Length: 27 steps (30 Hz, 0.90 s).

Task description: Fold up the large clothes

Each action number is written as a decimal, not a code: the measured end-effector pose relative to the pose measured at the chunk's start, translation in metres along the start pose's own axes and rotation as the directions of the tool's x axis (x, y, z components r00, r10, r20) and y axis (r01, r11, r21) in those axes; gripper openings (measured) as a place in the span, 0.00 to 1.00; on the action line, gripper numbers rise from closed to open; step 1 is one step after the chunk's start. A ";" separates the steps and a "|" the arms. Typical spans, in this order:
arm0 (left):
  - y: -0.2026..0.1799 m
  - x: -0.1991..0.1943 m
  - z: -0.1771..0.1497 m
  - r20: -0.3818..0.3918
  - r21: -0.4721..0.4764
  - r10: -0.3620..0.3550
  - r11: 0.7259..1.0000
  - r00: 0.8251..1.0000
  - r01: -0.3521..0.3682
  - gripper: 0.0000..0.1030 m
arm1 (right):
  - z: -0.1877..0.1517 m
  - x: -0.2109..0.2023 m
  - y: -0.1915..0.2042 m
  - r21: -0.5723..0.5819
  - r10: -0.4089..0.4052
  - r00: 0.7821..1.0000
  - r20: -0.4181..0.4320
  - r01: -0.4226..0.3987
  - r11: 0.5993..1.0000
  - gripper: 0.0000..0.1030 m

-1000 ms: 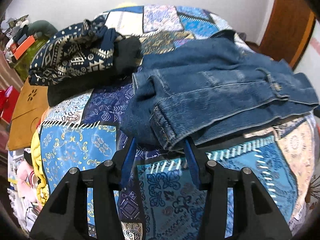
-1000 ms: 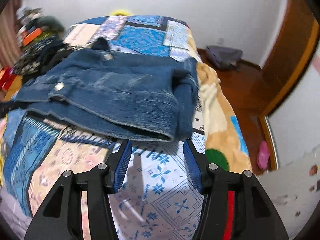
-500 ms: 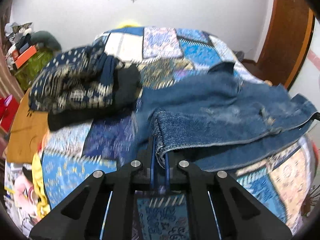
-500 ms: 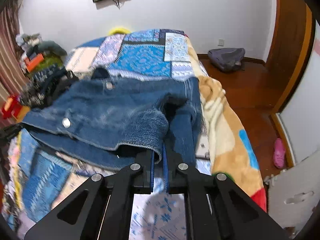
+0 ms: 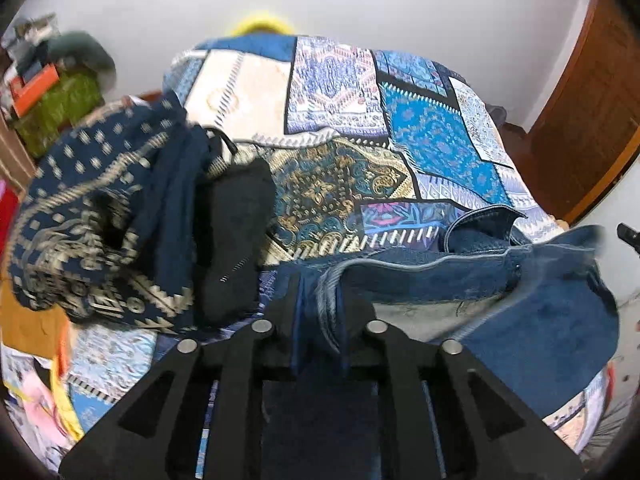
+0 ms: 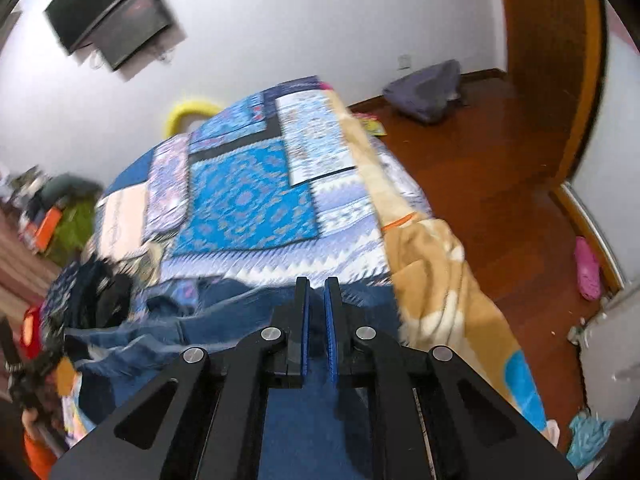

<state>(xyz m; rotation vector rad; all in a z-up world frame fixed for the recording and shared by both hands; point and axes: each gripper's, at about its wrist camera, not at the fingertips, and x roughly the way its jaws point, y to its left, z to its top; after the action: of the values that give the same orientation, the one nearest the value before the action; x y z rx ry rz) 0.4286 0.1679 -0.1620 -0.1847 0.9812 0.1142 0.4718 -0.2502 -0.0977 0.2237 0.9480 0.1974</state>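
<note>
A blue denim jacket [image 5: 500, 280] hangs lifted above the patchwork quilt [image 5: 340, 92] on the bed. My left gripper [image 5: 320, 292] is shut on a cuffed edge of the jacket, with denim draping down over the jaws. In the right wrist view my right gripper [image 6: 317, 292] is shut on the other end of the jacket [image 6: 168, 332], and blue cloth fills the frame below the fingers. The jacket stretches between the two grippers. The view is blurred by motion.
A pile of dark patterned and black clothes [image 5: 120, 220] lies on the bed's left side. A tan blanket [image 6: 432, 264] hangs off the right edge over the wood floor [image 6: 500, 152]. A TV [image 6: 112, 12] hangs on the wall. Clutter [image 5: 48, 92] stands at far left.
Both grippers closed on the jacket's near edges, then lifted it up off the quilt. The jacket now hangs between them and the cameras tilt up toward the far wall.
</note>
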 end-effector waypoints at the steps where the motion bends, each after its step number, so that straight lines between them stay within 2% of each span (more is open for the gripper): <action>1: 0.002 0.000 0.001 0.008 -0.010 -0.013 1.000 1.000 0.013 0.24 | 0.000 -0.001 0.003 -0.018 -0.017 1.000 0.001 0.017 1.000 0.07; 2: 0.004 -0.001 0.001 0.015 -0.015 -0.017 1.000 1.000 0.017 0.29 | 0.001 -0.002 0.005 -0.037 -0.022 1.000 0.002 0.022 0.999 0.07; 3: 0.006 -0.005 0.002 0.031 -0.026 -0.020 0.999 0.999 0.021 0.40 | -0.001 -0.004 0.009 -0.065 -0.025 1.000 0.004 0.025 0.998 0.09; 4: 0.007 -0.010 0.001 0.049 -0.033 -0.018 0.999 0.999 0.020 0.49 | -0.002 -0.006 0.012 -0.087 -0.028 1.000 0.004 0.028 0.996 0.14; 7: 0.009 -0.023 0.000 0.092 -0.029 0.007 1.000 0.996 -0.004 0.51 | -0.011 -0.011 0.026 -0.172 -0.038 0.999 0.010 0.039 0.984 0.40; 8: 0.008 -0.027 -0.001 0.094 -0.022 0.010 1.000 0.995 -0.008 0.51 | -0.014 -0.012 0.031 -0.205 -0.036 0.999 0.013 0.038 0.978 0.44; 12: 0.003 -0.027 -0.016 0.070 0.005 -0.009 1.000 0.997 0.009 0.54 | -0.042 -0.009 0.062 -0.373 -0.035 0.999 -0.025 0.023 0.928 0.46; 17: -0.021 -0.012 -0.060 -0.012 0.088 -0.005 0.996 1.000 0.006 0.54 | -0.089 0.007 0.095 -0.530 -0.053 0.993 -0.102 -0.010 0.848 0.47; 19: -0.030 -0.009 -0.078 -0.032 0.100 -0.015 0.995 0.999 0.018 0.54 | -0.108 0.013 0.104 -0.551 -0.044 0.991 -0.129 -0.035 0.834 0.47; 23: -0.050 -0.003 -0.103 -0.062 0.106 -0.082 0.990 0.995 0.088 0.54 | -0.137 0.020 0.122 -0.529 0.032 0.973 -0.230 -0.152 0.835 0.47; 25: -0.059 0.004 -0.113 -0.078 0.128 -0.085 0.987 0.993 0.095 0.54 | -0.147 0.024 0.130 -0.546 0.027 0.969 -0.246 -0.161 0.822 0.47; 27: -0.065 0.011 -0.122 -0.083 0.150 -0.058 0.986 0.995 0.070 0.55 | -0.157 0.028 0.138 -0.580 0.002 0.969 -0.248 -0.151 0.801 0.47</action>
<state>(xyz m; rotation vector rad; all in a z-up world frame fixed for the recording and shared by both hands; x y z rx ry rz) 0.3467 0.0794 -0.2305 -0.0804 1.0570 -0.0275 0.3496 -0.0942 -0.1705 -0.3574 1.0671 0.5995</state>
